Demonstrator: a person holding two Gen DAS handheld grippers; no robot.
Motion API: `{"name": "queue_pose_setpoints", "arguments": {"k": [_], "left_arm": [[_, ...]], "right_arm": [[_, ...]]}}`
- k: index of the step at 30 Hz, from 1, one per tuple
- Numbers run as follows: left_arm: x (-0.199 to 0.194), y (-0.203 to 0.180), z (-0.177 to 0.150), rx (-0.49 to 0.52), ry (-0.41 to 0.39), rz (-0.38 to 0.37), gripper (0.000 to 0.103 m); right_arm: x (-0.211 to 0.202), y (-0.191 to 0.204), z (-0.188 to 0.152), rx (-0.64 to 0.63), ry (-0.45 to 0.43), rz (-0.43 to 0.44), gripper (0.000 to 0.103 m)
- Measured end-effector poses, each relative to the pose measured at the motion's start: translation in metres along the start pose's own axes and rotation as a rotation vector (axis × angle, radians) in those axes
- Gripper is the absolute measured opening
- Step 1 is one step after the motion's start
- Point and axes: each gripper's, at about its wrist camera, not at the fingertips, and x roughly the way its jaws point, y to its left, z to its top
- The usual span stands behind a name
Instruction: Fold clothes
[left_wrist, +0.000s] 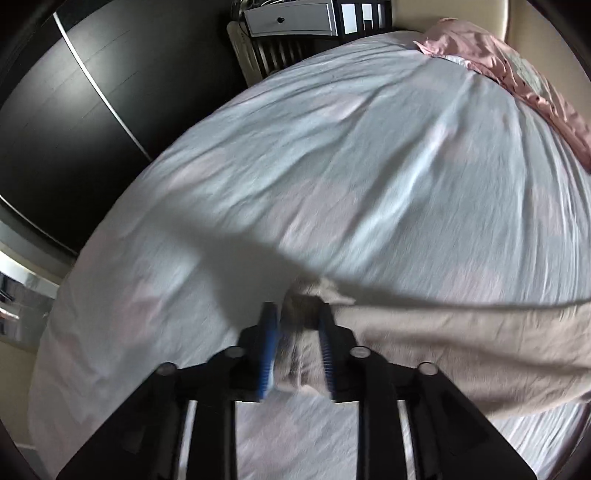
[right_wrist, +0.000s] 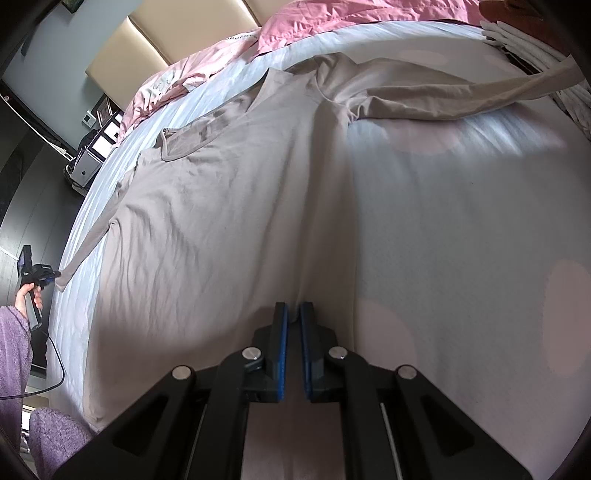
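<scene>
A beige long-sleeved shirt (right_wrist: 221, 206) lies spread on the white bed sheet (right_wrist: 461, 240), neckline towards the far left. My right gripper (right_wrist: 294, 308) is shut on a pinch of the shirt's near edge, and a fabric ridge runs away from the pads. One sleeve (right_wrist: 461, 98) stretches to the far right. The other sleeve (left_wrist: 443, 339) runs to my left gripper (left_wrist: 297, 310), with its bunched cuff filling the gap between the blue pads. In the right wrist view the left gripper (right_wrist: 46, 275) holds that cuff at the bed's left edge.
A pink duvet (right_wrist: 332, 18) is bunched at the head of the bed by a cream headboard (right_wrist: 122, 48). White folded items (right_wrist: 517, 37) lie at the far right corner. A hand (right_wrist: 24, 295) in a purple fleece sleeve (right_wrist: 14, 350) stands left of the bed. A dark wardrobe (left_wrist: 74, 110) and a white drawer unit (left_wrist: 291, 18) are beyond it.
</scene>
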Motion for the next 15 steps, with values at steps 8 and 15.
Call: {"name": "queue_pose_setpoints", "arguments": {"k": [8, 15], "left_arm": [[-0.091, -0.002, -0.061, 0.060, -0.029, -0.229, 0.033], [-0.163, -0.066, -0.144, 0.345, 0.110, -0.395, 0.033]], "right_arm": [[-0.027, 0.001, 0.000, 0.001, -0.076, 0.029, 0.008], [-0.044, -0.019, -0.013, 0.108, -0.022, 0.032, 0.008]]}}
